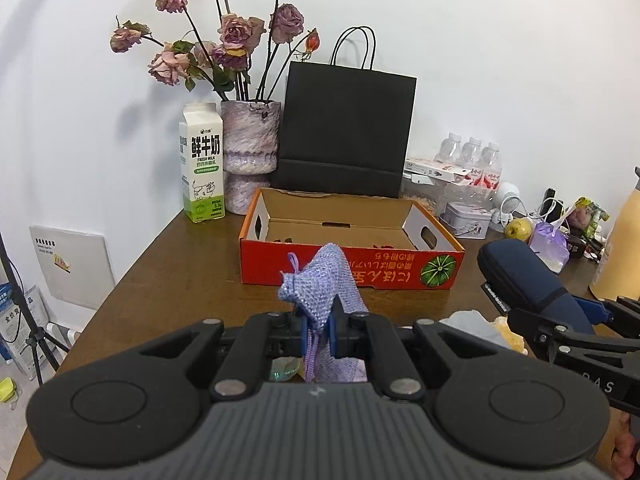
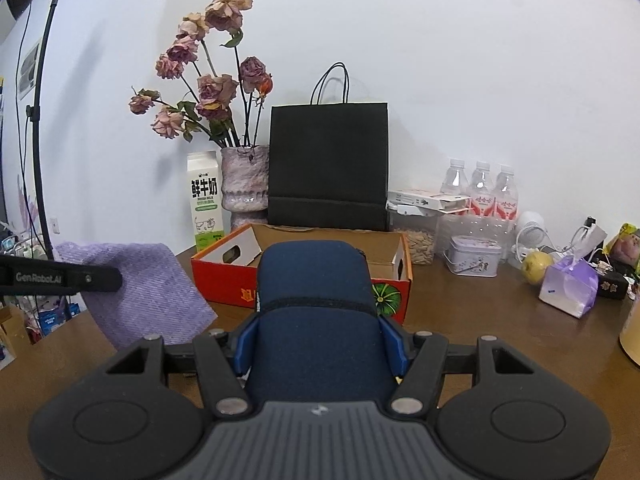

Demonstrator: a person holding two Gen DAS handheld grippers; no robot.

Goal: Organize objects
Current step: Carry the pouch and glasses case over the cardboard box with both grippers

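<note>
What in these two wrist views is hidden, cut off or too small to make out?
- Left view: things on the table beneath the purple cloth, hidden by the left gripper.
- Right view: most of the red box interior, blocked by the blue case in the right gripper.
- Both views: small print on the milk carton, too small.
- Left view: the yellow container, cut by the right edge.

Lilac cloth (image 1: 326,280); navy case (image 2: 316,304); red-orange box (image 1: 352,268).

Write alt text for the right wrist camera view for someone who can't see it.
The right gripper clamps a dark blue zippered case in front of an open red cardboard box on a brown table. At left hangs a purple cloth; behind stand a black paper bag, milk carton and dried roses.
</note>
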